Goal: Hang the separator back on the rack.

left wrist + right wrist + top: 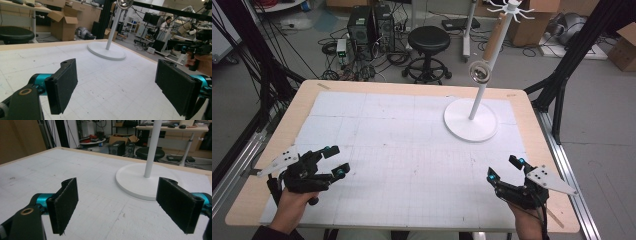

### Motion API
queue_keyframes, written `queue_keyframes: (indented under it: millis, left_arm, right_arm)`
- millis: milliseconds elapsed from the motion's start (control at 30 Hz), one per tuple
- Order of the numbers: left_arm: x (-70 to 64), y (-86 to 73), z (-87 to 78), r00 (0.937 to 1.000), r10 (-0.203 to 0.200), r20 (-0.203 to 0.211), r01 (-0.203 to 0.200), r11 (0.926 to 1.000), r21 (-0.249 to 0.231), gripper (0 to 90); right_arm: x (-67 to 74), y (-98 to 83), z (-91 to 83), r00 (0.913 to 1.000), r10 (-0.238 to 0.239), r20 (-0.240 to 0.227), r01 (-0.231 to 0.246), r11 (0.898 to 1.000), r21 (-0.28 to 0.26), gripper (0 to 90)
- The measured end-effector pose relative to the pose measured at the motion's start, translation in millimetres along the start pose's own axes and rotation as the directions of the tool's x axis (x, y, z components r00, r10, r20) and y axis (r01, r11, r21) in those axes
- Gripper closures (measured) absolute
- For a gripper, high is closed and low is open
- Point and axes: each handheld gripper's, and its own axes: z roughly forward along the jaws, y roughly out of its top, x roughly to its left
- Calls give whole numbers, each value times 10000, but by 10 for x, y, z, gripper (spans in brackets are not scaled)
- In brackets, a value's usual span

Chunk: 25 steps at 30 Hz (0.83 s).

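High view, table: a pale wooden table (257,170) with a white gridded mat (402,150) on top, otherwise bare in the middle.
High view, stand: a white stand (470,120) with a round base sits at about two o'clock on the mat; a shiny metal ring (479,71) hangs on its tilted pole.
High view, left gripper (333,161): at eight o'clock near the front edge, jaws apart, gripping nothing.
High view, right gripper (504,168): at four o'clock, close to the front right corner, jaws spread, empty.
Left gripper view: black pads stand wide over the mat; the stand's base lies ahead at twelve o'clock, well apart.
Right gripper view: jaws released, the stand's base near at one o'clock.
Step, judged: both hands rest empty; the ring seems the target.
Next move, judged: lift the right gripper up and forward to the ring.
Open room: the mat's centre is free; the right edge is close.
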Motion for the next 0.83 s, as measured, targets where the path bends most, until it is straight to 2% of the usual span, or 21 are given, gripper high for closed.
queue_keyframes:
  millis: [133, 300, 833]
  left_arm:
    - [-8, -3, 3, 10000, 62, -7, -62, 10000, 29, 185]
    - [-24, -14, 19, 10000, 90, 14, -91, 9999, 111, 185]
    - [-3, -17, 23, 10000, 7, -57, -7, 9999, 116, 186]
  right_arm:
    - [28, 9, 16, 9998, -176, 26, 176, 9998, -36, 167]
    - [22, 6, 0, 9999, -27, 130, 29, 9999, -139, 167]
    - [-22, -4, -4, 9998, -139, 159, 141, 9998, -147, 167]
